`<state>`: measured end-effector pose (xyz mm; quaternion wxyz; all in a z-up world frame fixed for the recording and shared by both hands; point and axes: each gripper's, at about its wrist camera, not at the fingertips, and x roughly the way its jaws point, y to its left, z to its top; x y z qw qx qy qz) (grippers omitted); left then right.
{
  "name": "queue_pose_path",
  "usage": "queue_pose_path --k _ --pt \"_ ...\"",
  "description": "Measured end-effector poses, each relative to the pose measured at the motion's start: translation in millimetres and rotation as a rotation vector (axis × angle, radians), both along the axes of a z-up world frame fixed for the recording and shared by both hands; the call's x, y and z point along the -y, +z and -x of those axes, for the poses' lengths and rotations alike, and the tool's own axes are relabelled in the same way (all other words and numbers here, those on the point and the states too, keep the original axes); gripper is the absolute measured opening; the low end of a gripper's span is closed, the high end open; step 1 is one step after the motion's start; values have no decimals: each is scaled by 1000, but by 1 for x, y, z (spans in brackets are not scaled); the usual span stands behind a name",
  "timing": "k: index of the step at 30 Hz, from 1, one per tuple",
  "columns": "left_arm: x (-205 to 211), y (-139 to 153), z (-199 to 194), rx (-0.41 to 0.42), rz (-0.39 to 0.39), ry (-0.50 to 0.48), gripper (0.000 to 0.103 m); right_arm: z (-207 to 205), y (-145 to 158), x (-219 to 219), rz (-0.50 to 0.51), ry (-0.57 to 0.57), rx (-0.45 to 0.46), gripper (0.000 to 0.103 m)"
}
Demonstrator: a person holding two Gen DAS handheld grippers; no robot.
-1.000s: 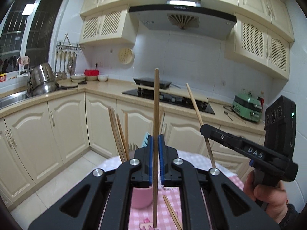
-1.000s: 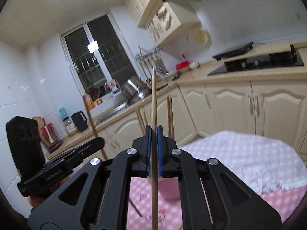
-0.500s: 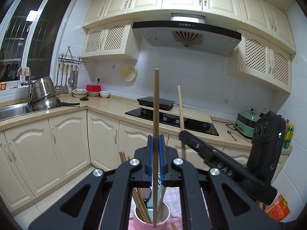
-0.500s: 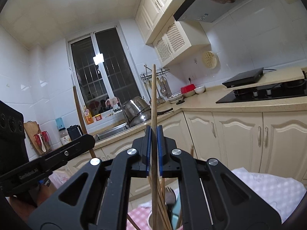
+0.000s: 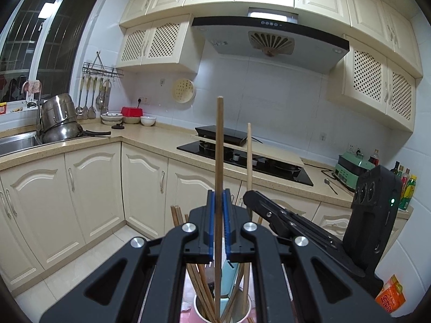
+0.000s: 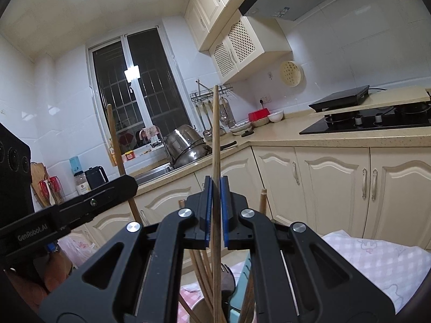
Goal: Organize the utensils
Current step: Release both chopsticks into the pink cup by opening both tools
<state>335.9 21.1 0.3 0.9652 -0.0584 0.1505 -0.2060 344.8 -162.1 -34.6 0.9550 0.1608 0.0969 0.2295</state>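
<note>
The left gripper (image 5: 218, 202) is pinching one wooden chopstick (image 5: 218, 161) upright between its blue pads; the stick's lower end is reaching down into the white utensil cup (image 5: 200, 312) standing near on the pink checked tablecloth (image 6: 377, 258); the cup is holding several darker chopsticks (image 5: 198, 282) leaning left and a pale blue utensil (image 5: 229, 280); the right gripper (image 6: 215, 188) is likewise pinching a second chopstick (image 6: 215, 140), its foot dipping among the cup's contents beside a dark fork (image 6: 225, 271); far behind, steel pots (image 5: 60, 125) are sitting stacked by the sink (image 5: 16, 141).
</note>
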Motion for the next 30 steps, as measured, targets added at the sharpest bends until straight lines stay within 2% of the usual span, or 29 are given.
queue_pose_path --k 13,16,17,18,19,21,22,23,24,25,27,30 --pt "6 -24 -3 -46 -12 2 5 -1 -14 -5 48 -9 -24 7" --pt "9 -27 -2 -55 -37 -7 7 2 -15 -6 74 -6 -48 9" --pt "10 -27 -1 -60 -44 -9 13 4 -15 -5 77 -12 -50 13" --pt "10 -28 0 -61 -47 -3 31 9 -15 -3 77 -18 -49 36" --pt "9 -28 1 -59 -46 2 35 13 -15 1 65 -37 -50 59" --pt "3 -26 6 -51 -26 18 56 20 -14 12 45 -47 -53 72" --pt "1 -25 10 -43 -24 32 59 24 -13 16 44 -51 -54 75" --pt "0 -24 13 -35 -26 45 68 27 -12 20 48 -63 -54 77" --pt "-1 -23 16 -31 -26 52 75 31 -10 23 50 -73 -51 84" --pt "-2 -22 20 -25 -26 62 77 34 -9 26 50 -83 -49 92" --pt "-4 -20 27 -15 -27 80 86 43 -6 35 54 -107 -54 95" --pt "-5 -18 40 -5 -32 104 90 51 -4 46 51 -118 -75 97"
